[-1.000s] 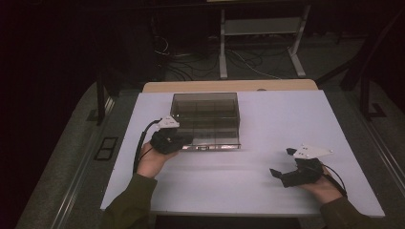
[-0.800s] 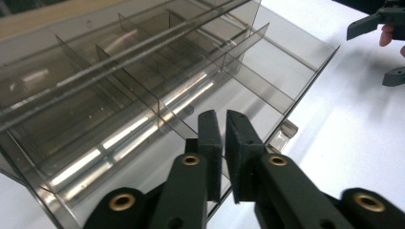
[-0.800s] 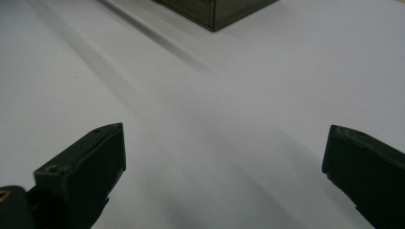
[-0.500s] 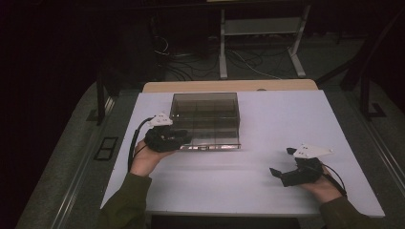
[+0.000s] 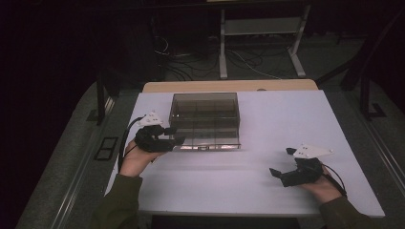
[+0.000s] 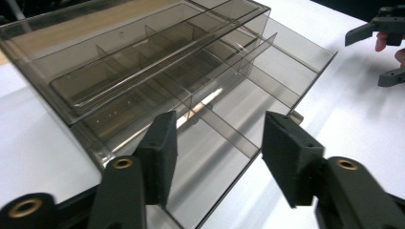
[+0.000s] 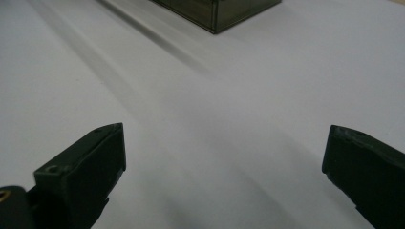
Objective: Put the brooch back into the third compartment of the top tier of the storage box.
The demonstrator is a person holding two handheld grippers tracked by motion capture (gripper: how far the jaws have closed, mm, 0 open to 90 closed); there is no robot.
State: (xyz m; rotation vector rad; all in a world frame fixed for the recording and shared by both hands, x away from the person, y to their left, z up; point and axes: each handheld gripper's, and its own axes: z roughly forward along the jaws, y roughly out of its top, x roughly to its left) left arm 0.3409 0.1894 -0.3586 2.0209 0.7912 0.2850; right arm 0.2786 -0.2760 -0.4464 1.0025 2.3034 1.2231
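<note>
My left claw (image 6: 217, 157) had just been opening, half-spread with nothing pinched, at the smoky divided box (image 5: 205, 119) mid-frame. My right claw (image 5: 282, 167) sat wide and empty, lower right. I judged a careless nudge could skid the box.

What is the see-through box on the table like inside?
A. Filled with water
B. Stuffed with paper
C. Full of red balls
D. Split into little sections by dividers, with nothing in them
D: the left gripper view looks into the clear smoky compartment box, where thin dividers split it into sections that look bare.
</note>
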